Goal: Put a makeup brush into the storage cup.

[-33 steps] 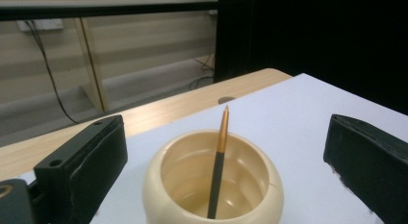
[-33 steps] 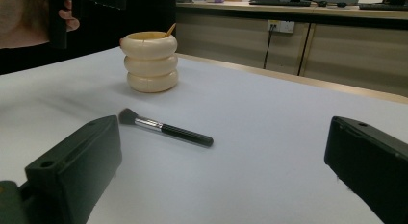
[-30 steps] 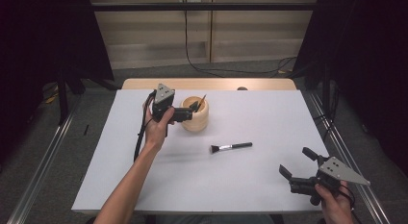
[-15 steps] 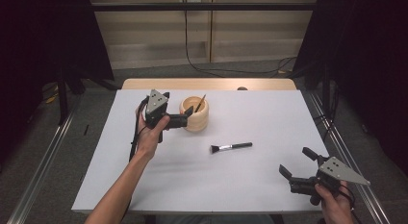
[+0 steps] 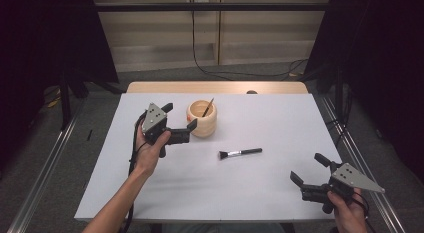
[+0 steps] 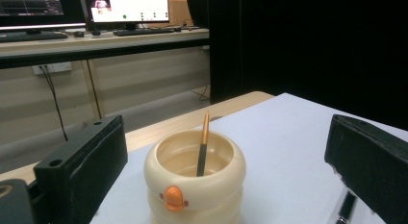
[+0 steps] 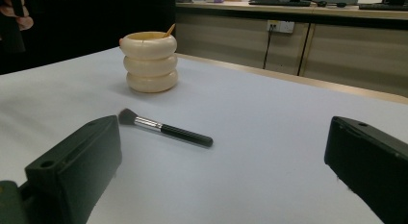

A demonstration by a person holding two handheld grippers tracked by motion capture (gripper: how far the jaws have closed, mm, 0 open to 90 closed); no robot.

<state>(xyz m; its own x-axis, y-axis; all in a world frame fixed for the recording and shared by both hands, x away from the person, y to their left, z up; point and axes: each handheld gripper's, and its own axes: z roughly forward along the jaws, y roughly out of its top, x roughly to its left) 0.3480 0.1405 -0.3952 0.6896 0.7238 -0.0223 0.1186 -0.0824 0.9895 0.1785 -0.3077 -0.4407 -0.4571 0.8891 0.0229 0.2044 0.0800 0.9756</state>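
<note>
Nearest, at the table's (image 5: 150, 193) near right corner, the right gripper (image 5: 309, 169) sits low in a hand (image 5: 345, 213), its jaws spread wide with nothing between them. They point left and away over the white top. From the right gripper view, a brush (image 7: 163, 129) lies ahead between the two black jaws, well apart from both.

Farther in, near the middle of the table, that brush (image 5: 240, 153) lies flat on its side, with its dark bristle head to the left and its black handle to the right. A short silver band joins the two parts. It touches neither gripper and is a little nearer and to the right of the cup (image 5: 202, 118).

On the left, the left gripper (image 5: 180, 119) is held above the table by the left hand (image 5: 150, 148), with a cable trailing down beside the forearm. Its jaws are wide apart and grip nothing; the nearer jaw tip is just beside the cup's left wall, though contact cannot be told.

Beyond the brush, the cream, ringed cup stands upright, left of centre. The left gripper view shows a small orange knob on its side and a thin stick (image 6: 203, 149) leaning inside, its orange upper end rising above the rim.
</note>
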